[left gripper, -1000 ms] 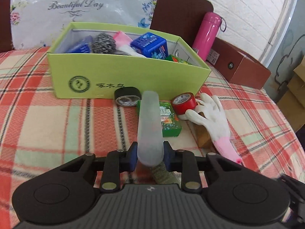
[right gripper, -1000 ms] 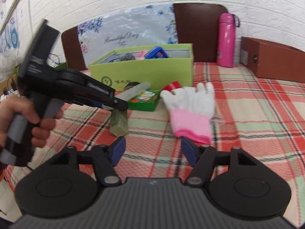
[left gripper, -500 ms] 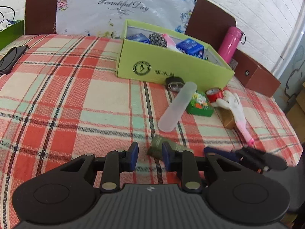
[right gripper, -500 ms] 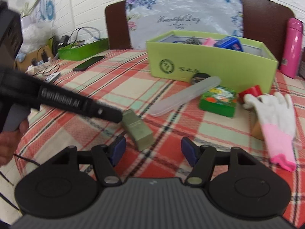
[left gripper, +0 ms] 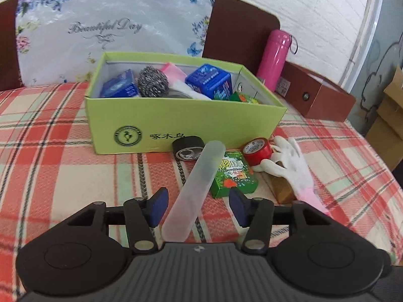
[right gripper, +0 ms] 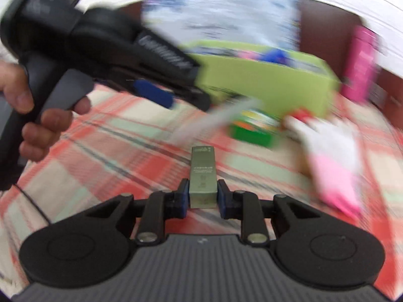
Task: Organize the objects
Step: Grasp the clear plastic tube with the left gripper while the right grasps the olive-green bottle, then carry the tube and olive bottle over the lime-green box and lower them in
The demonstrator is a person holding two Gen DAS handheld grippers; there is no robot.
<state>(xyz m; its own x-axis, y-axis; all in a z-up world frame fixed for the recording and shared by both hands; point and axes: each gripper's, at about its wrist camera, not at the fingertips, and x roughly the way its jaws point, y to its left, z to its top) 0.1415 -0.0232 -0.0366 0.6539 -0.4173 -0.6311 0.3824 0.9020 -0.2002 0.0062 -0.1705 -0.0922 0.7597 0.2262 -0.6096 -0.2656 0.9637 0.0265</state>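
A lime green box holds several items: blue packets, a steel scourer, a pink item. In front of it lie a frosted plastic case, black tape, red tape, a green packet, a white and pink glove over a brown block. My left gripper is open with the case's near end between its fingers. My right gripper is shut on a grey-green rectangular block. The right wrist view is blurred; the left gripper shows there.
A pink flask and a brown box stand at the back right. A floral cushion leans on the brown headboard behind the green box. The checked cloth covers the surface.
My left gripper let go of the frosted case, which now lies on the cloth, and it stands open. My right gripper closed on the grey-green block and lifted it.
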